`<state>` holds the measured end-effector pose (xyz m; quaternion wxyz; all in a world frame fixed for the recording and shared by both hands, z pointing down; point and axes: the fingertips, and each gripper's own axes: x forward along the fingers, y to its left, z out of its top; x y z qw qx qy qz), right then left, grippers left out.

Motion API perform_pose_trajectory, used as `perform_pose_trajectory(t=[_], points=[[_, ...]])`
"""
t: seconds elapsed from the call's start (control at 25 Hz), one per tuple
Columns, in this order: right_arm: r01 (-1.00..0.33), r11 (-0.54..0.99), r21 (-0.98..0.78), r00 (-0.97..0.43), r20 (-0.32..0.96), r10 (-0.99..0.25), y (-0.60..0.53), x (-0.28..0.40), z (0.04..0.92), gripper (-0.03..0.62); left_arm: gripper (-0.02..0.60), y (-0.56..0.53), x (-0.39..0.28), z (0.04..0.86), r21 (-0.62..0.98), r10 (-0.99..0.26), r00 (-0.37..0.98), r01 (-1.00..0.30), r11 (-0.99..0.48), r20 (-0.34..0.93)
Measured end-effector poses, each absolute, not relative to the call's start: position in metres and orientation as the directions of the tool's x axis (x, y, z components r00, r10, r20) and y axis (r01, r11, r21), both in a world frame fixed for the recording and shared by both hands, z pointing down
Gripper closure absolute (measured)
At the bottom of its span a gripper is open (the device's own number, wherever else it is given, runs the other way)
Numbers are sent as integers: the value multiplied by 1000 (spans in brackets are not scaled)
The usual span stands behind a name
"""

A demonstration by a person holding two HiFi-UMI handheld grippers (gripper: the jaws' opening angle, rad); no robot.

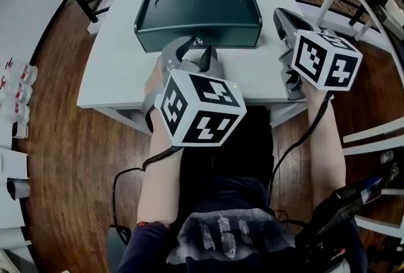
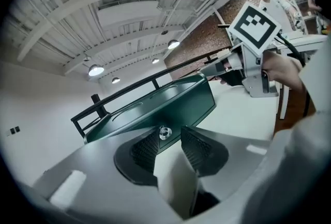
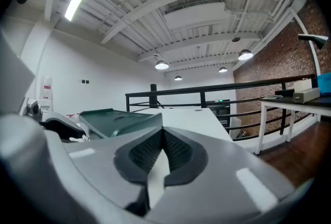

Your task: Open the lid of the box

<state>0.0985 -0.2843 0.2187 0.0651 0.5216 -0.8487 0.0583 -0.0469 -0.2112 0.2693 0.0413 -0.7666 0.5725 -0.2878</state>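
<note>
Toward the near edge of the table, roughly midway along it, sits the dark green box, its lid down and its front wall facing the person. The box looks rigid and smooth-skinned, probably light enough to skid across the slick white top if the lid is pulled hard. Two shallow round recesses mark the lid, but they offer no purchase. The only real hold appears to be the small shiny knob centred on the front; being round and polished, it seems likely to slip unless it is pinched squarely.

The left gripper has its jaws spread wide on either side of that knob, the ribbed pads not pressing on it. The right gripper rests by the table's right edge, well apart from the box, jaws closed together on nothing.
</note>
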Motion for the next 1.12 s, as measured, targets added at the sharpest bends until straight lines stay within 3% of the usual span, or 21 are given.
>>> perform_pose_trajectory(t=[0.08, 0.16, 1.12], points=[[-890, 454, -31, -453, 171, -875, -283, 98, 219, 591, 443, -215, -50, 273, -383, -888, 158, -859, -340, 432], [-889, 456, -32, -455, 172, -874, -282, 98, 219, 591, 492, -217, -54, 273, -393, -888, 137, -859, -328, 439], [-898, 438, -39, -437, 199, -877, -286, 99, 222, 591, 497, -122, -48, 266, -324, -821, 328, -800, -504, 467]])
